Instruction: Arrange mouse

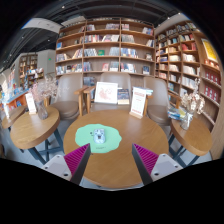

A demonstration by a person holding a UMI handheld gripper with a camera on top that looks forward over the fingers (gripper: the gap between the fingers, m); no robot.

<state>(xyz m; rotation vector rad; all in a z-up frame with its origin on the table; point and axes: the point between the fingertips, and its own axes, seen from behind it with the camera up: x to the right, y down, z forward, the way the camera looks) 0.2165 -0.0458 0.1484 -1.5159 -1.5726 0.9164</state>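
At the far left a small side table (28, 128) carries a vase (45, 107). Moving right, my left finger pad (76, 157) sits low in the frame, and just above and beyond it lies the green mouse mat (97, 136) on the round wooden table (120, 160). The mouse (98, 134) rests near the mat's middle, its long axis running roughly away from me, slightly left of my centreline. My gripper (111, 159) is spread wide, holding nothing. Right pad (146, 156), then chairs and bookshelves (185, 55) beyond. I judge a short reach forward and leftward is needed.
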